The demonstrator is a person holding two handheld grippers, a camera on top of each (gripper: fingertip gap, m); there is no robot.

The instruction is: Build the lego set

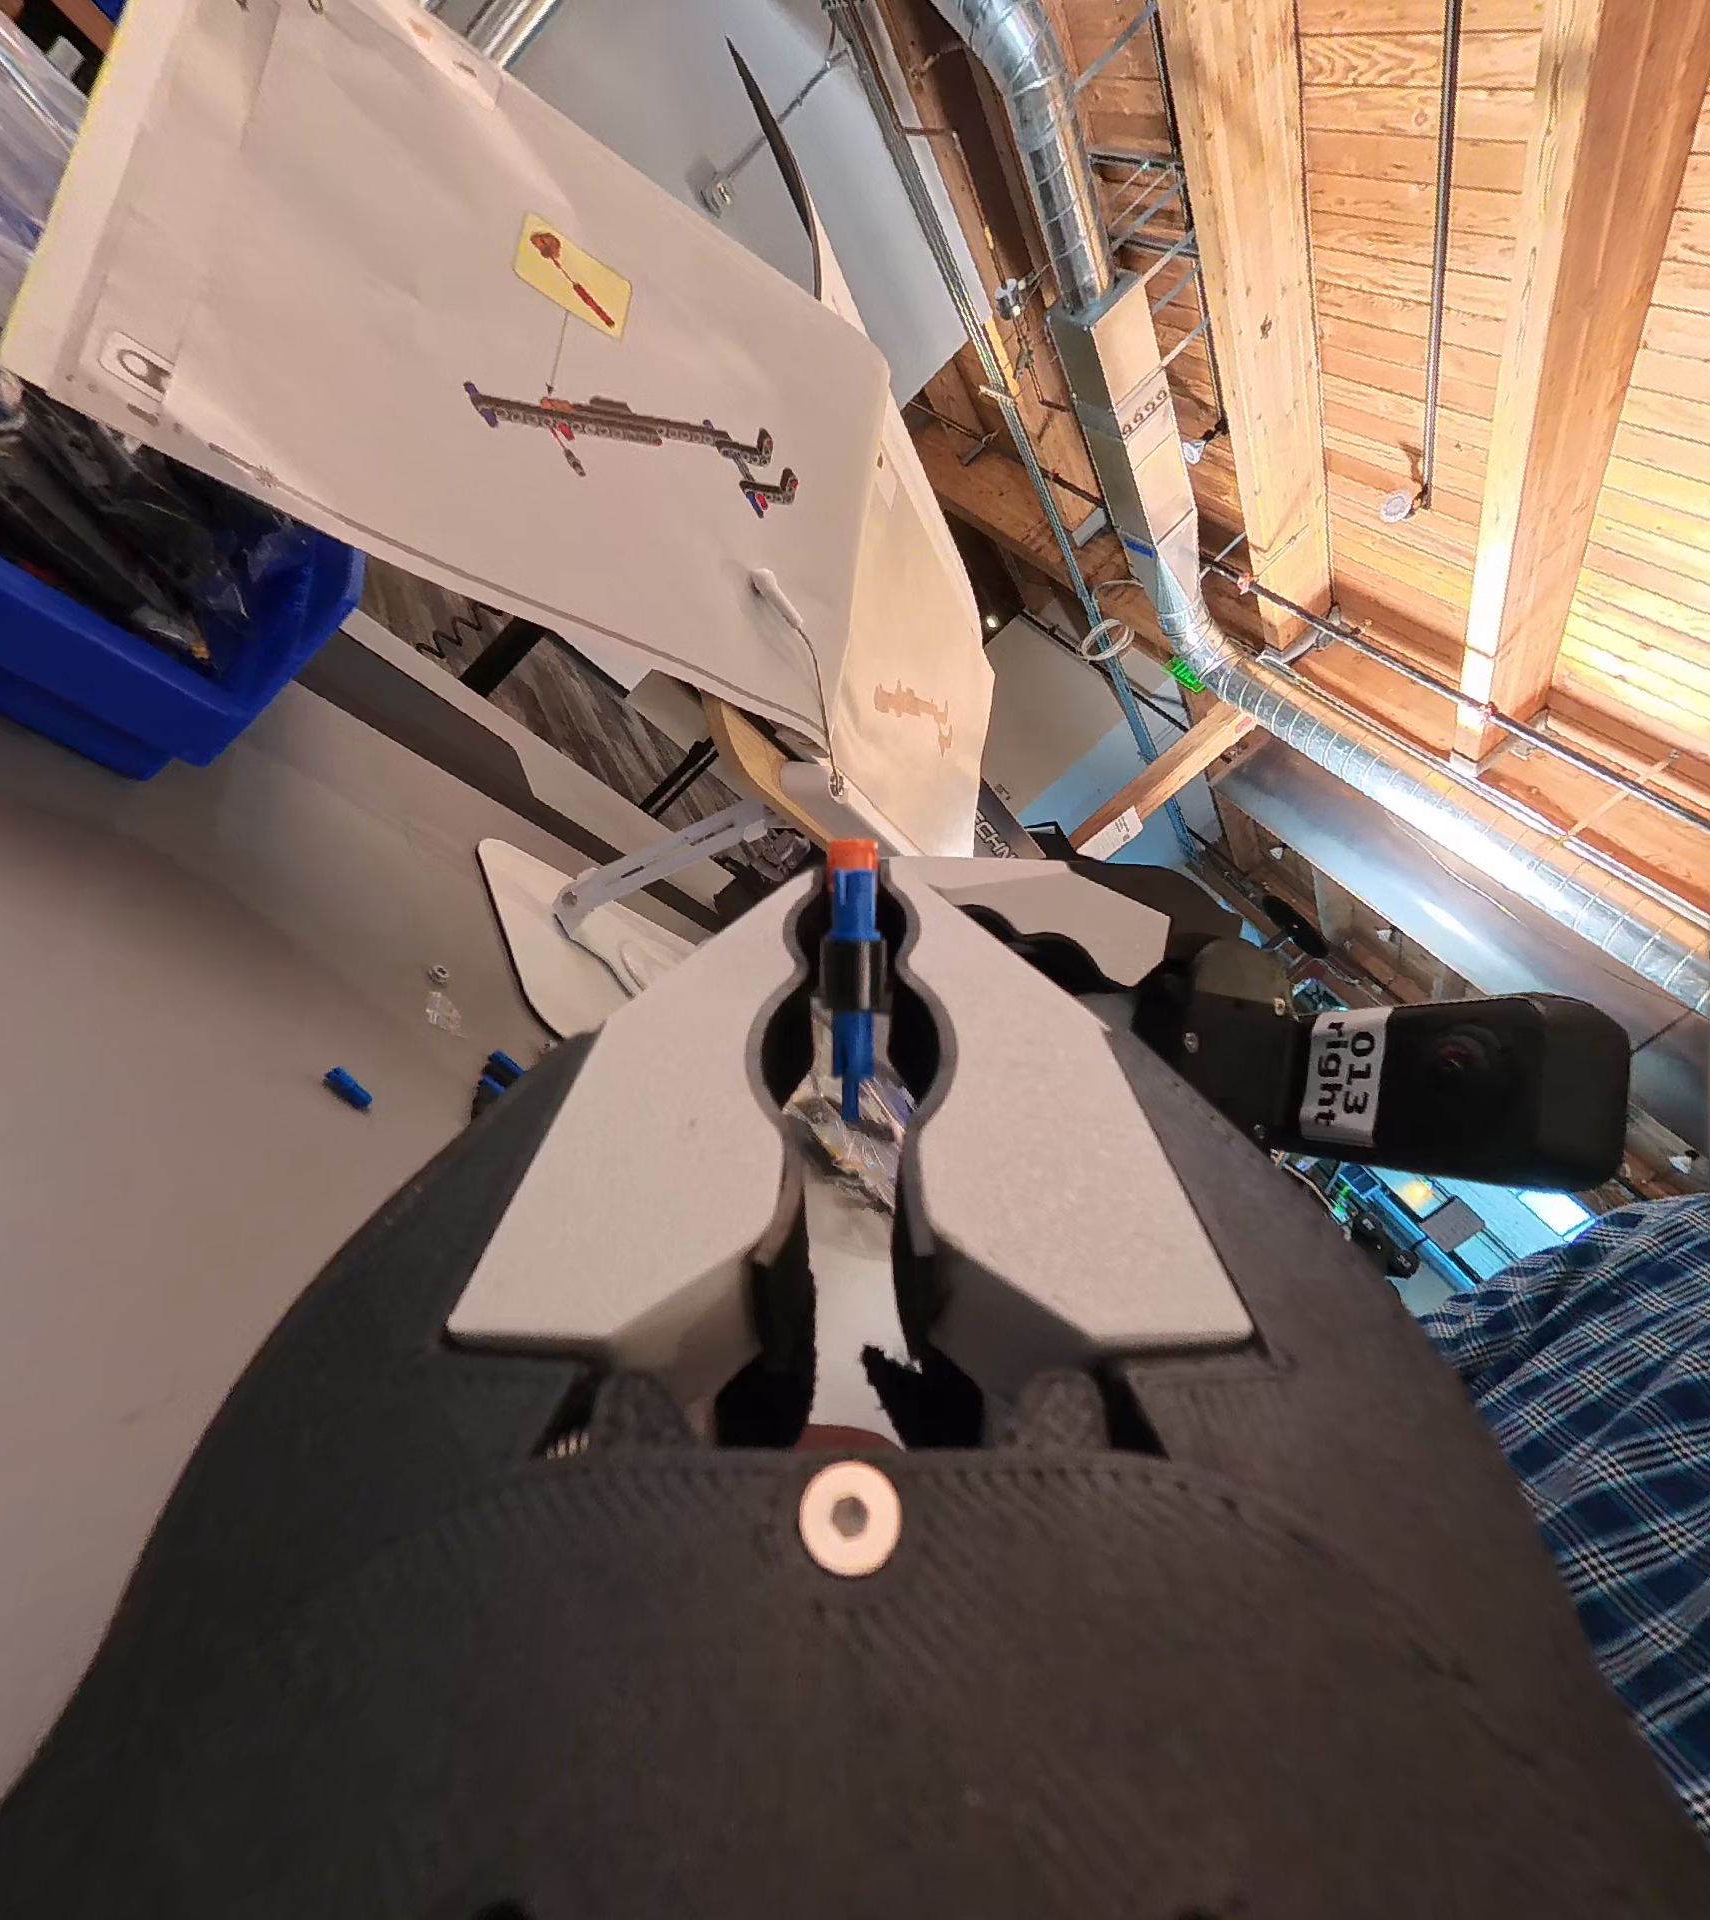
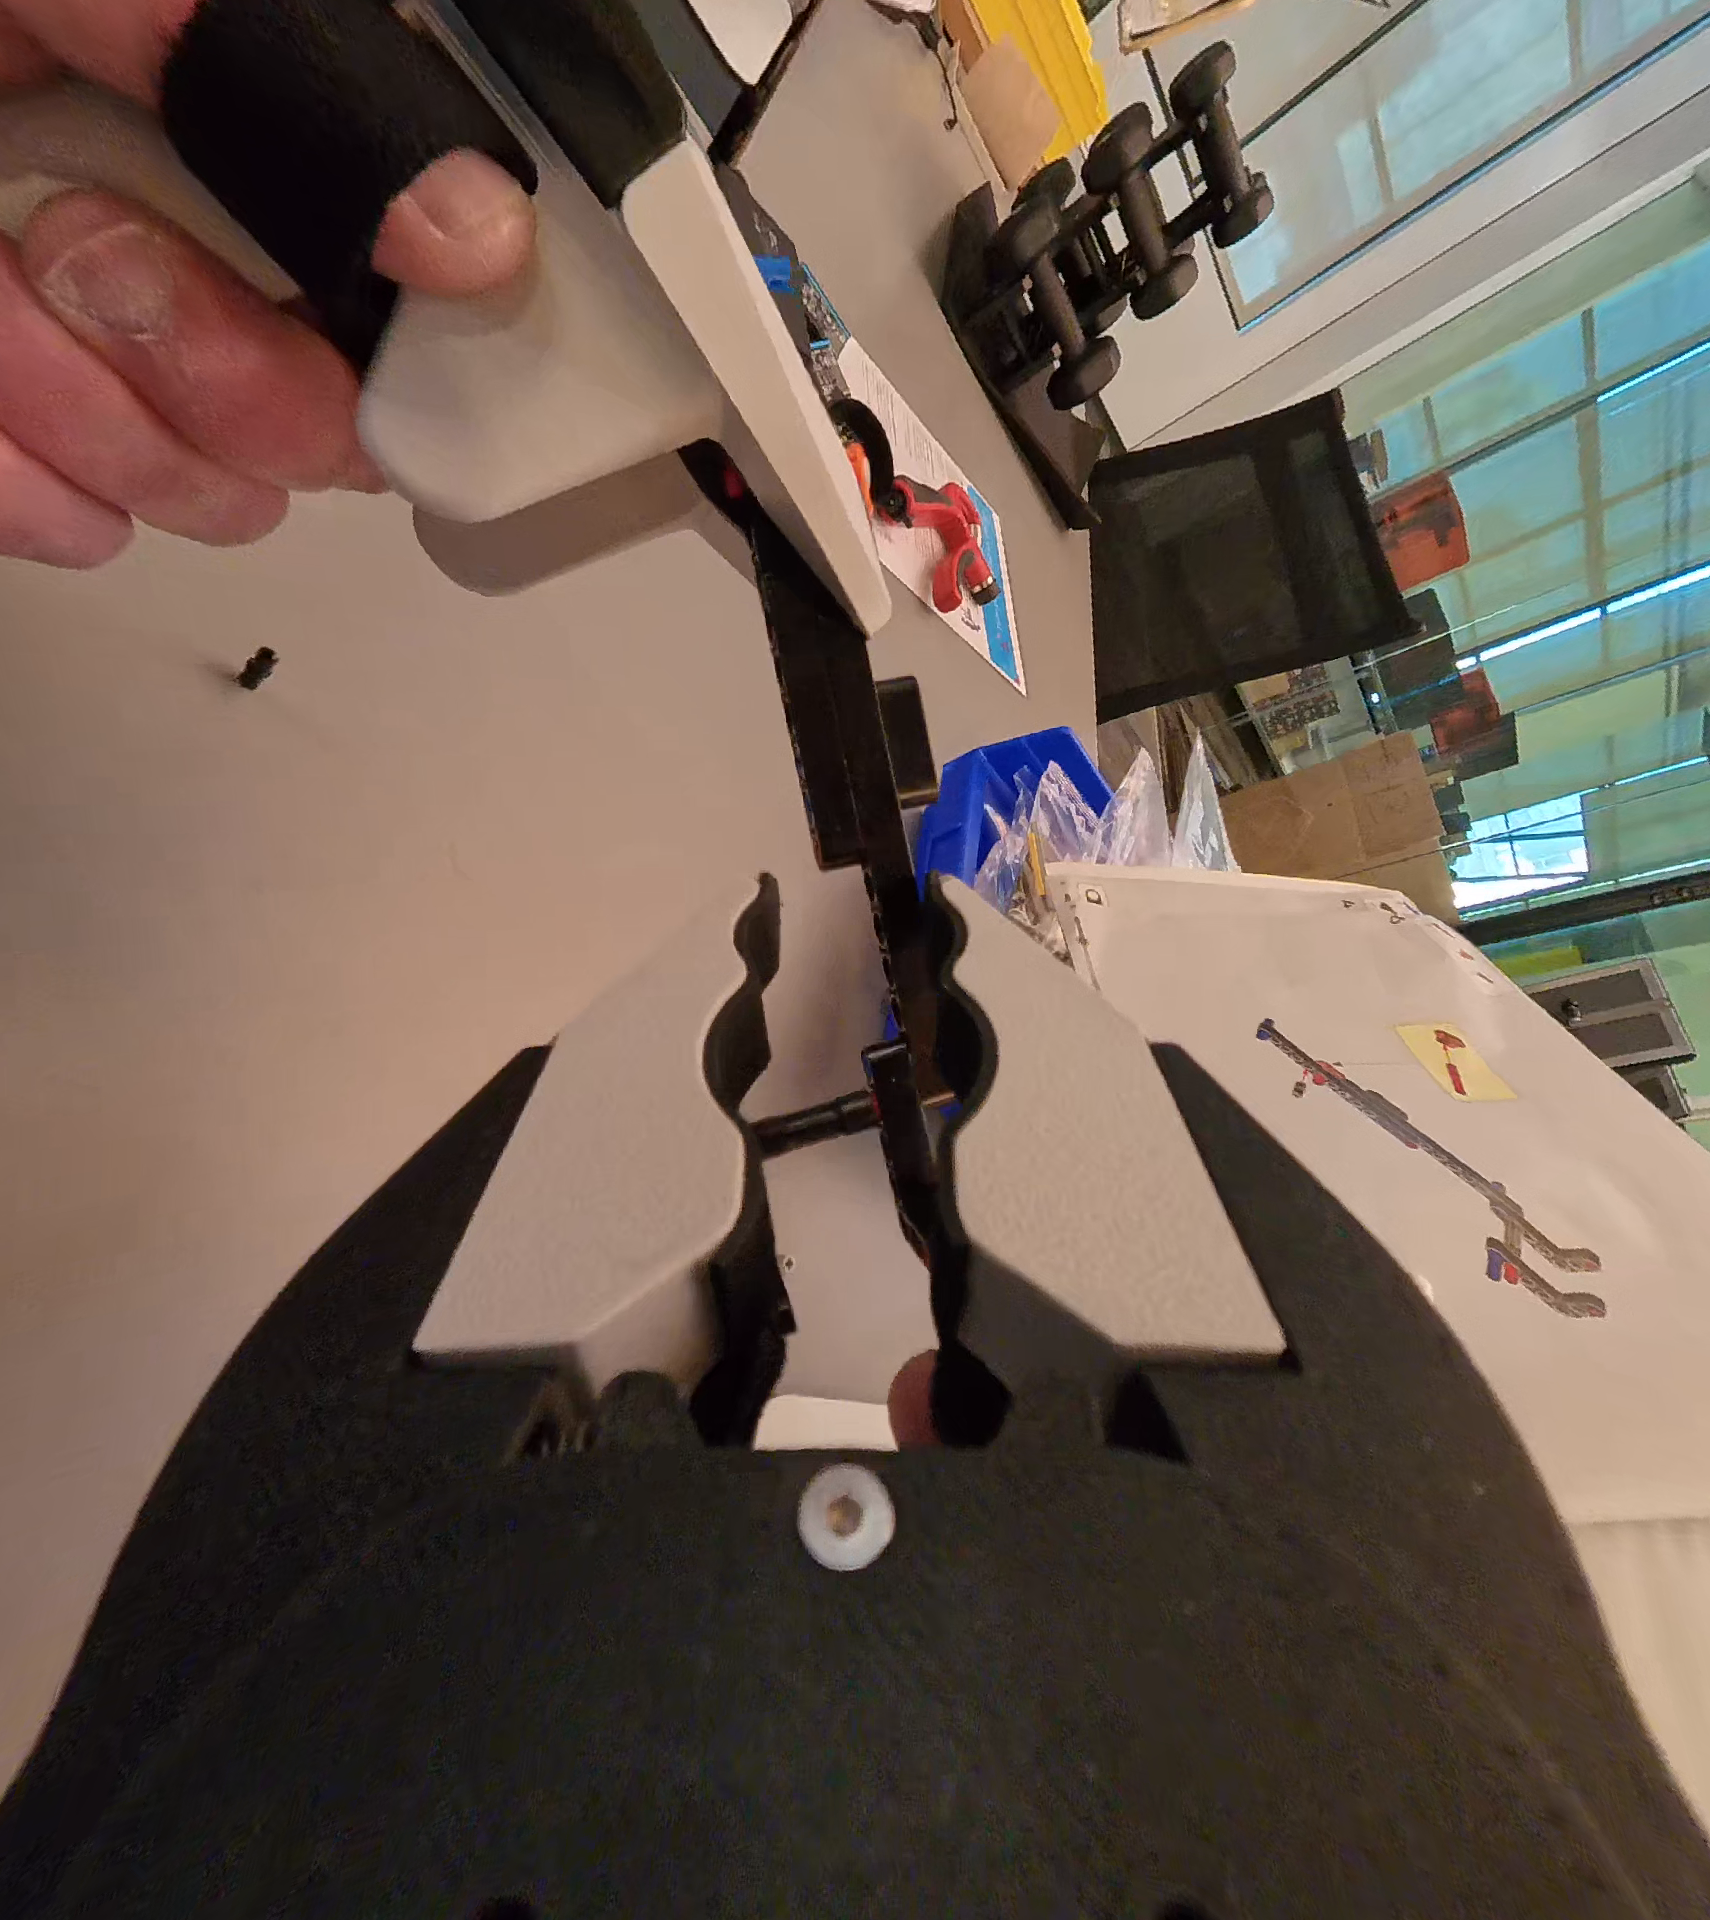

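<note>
My left gripper [image 1: 849, 883] is shut on a thin black beam assembly [image 1: 851, 971] with blue pins and an orange piece [image 1: 849, 854] at the tips. In the right wrist view the same long black beam [image 2: 820, 707] runs from the left gripper [image 2: 726, 343], held by a hand [image 2: 51, 364], down between my right gripper's jaws [image 2: 851, 894]. The beam lies against the right-hand finger. A black pin [image 2: 809, 1127] sticks out sideways from the beam to the left-hand finger. The jaws are squeezed on pin and beam. The right gripper also shows in the left wrist view [image 1: 1059, 925].
An open instruction booklet [image 1: 477, 343] [image 2: 1350, 1143] stands propped beside a blue bin of bagged parts [image 1: 103, 644] [image 2: 996, 790]. A loose blue pin [image 1: 347, 1088] and a small black piece [image 2: 256, 668] lie on the grey table [image 2: 207, 935]. Dumbbells [image 2: 1121, 208] sit at the far edge. My hands' fingertips stand some 4 centimeters from each other.
</note>
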